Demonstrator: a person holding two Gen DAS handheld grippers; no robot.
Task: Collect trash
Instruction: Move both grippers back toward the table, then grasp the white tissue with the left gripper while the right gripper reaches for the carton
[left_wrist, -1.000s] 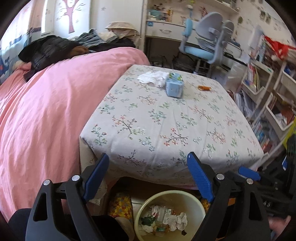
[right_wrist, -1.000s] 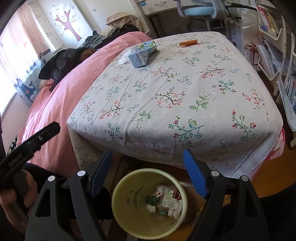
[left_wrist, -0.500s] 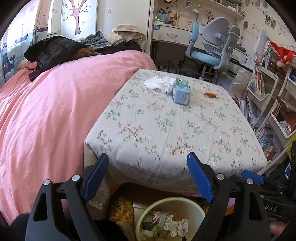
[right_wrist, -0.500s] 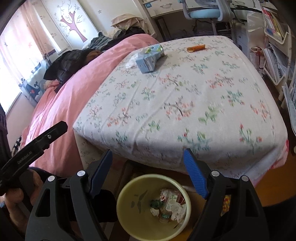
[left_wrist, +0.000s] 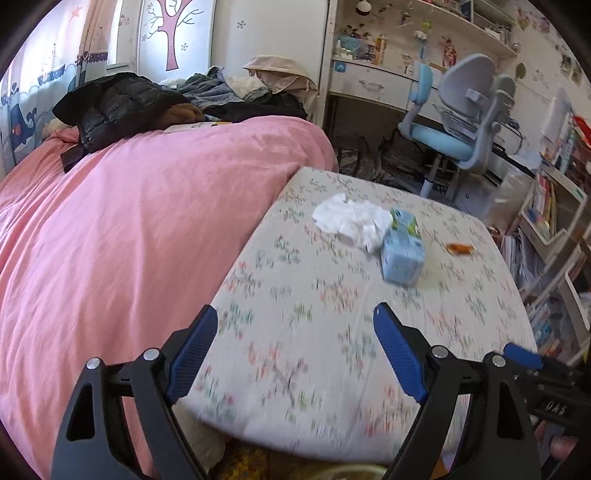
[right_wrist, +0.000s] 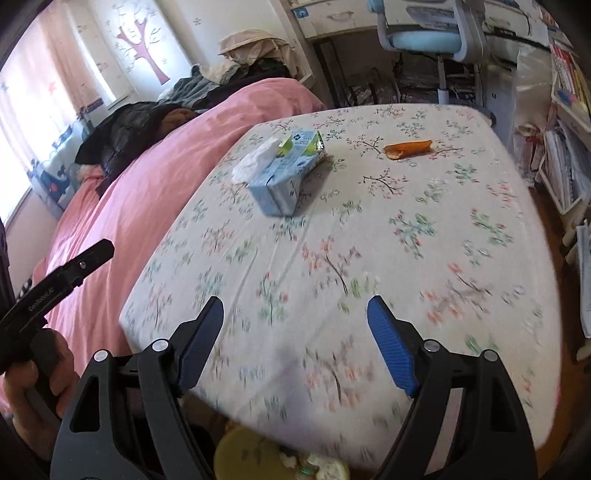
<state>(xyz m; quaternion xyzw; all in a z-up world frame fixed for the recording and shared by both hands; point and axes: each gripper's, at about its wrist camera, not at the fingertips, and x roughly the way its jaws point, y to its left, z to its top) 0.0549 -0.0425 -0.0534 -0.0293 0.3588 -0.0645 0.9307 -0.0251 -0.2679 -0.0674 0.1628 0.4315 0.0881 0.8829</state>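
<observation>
A light blue carton (left_wrist: 402, 254) lies on the floral-cloth table (left_wrist: 332, 350), with a crumpled white tissue (left_wrist: 351, 220) just behind it and an orange peel (left_wrist: 459, 248) to its right. The right wrist view shows the same carton (right_wrist: 286, 173), tissue (right_wrist: 256, 158) and peel (right_wrist: 408, 147). My left gripper (left_wrist: 295, 339) is open and empty above the table's near edge. My right gripper (right_wrist: 295, 332) is open and empty there too. A pale green trash bin (right_wrist: 240, 459) with rubbish sits below the table edge.
A bed with a pink cover (left_wrist: 129, 240) runs along the table's left side, with dark clothes (left_wrist: 118, 107) piled at its far end. A blue desk chair (left_wrist: 454, 122) and desk stand behind the table. Bookshelves (left_wrist: 554, 221) stand at the right.
Both grippers have risen and moved forward from over the bin to above the table's near edge. The bin has dropped almost out of view. Both stay open.
</observation>
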